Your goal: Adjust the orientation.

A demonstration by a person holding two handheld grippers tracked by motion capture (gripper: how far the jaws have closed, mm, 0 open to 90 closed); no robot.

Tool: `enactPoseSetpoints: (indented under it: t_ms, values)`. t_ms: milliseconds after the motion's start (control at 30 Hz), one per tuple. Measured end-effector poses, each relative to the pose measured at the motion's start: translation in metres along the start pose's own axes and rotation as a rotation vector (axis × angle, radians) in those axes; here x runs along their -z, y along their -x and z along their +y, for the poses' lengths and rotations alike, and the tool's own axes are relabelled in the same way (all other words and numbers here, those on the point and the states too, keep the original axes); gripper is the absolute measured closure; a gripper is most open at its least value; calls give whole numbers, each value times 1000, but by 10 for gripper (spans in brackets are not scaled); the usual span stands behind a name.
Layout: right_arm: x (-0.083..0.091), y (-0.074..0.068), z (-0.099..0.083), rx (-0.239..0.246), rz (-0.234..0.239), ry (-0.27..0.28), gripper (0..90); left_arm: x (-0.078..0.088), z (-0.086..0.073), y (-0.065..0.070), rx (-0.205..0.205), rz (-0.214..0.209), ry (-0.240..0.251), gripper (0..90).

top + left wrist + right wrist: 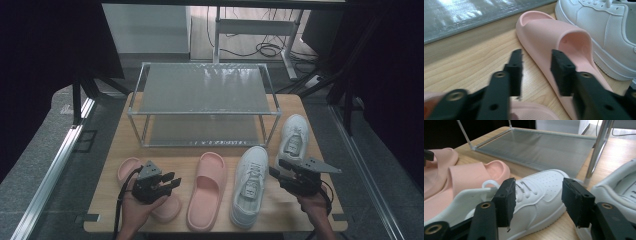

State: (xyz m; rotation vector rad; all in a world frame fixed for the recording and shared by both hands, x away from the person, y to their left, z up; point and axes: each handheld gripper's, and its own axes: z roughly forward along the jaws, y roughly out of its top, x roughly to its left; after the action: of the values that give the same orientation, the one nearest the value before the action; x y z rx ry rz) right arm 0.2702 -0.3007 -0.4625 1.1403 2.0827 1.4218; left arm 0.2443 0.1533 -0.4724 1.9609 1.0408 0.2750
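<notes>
Two pink slides and two white sneakers lie on the wooden table [115, 150]. My left gripper [176, 180] hovers open over the left slide [128, 170], its jaws pointing toward the middle slide [207, 190]. In the left gripper view the open jaws [536, 72] frame bare wood and the edge of that middle slide [564, 45], with nothing between them. My right gripper [276, 168] is open beside the near sneaker [250, 187]. In the right gripper view its jaws [537, 200] frame this sneaker's side [539, 192] without touching it.
A two-shelf metal rack [202, 90] stands at the back middle of the table, both mesh shelves bare. The second sneaker [293, 135] lies by the rack's right leg, just beyond my right gripper. The table's front edge is close behind both hands.
</notes>
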Motion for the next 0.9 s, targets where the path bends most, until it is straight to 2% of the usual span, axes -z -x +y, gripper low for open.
enactPoseSetpoints:
  t_ms: [200, 400, 433, 567, 733, 900]
  values:
    - [-1, -10, 0, 20, 21, 0, 458, -3, 5, -2, 2, 3, -8, 854]
    - [-2, -13, 8, 40, 2, -12, 441, -17, 19, -3, -5, 5, -34, 890]
    - [-4, -15, 16, 56, 7, -12, 438, -20, 25, -2, -7, 5, -34, 894]
    - [-9, -19, 23, 50, 22, -10, 432, -23, 30, 0, 1, 5, -38, 900]
    - [-10, -20, 19, 52, 20, -22, 431, -25, 24, 0, 0, -2, -58, 900]
    - [-5, -20, 12, 50, 10, -24, 425, -20, 3, -1, 5, -6, -96, 900]
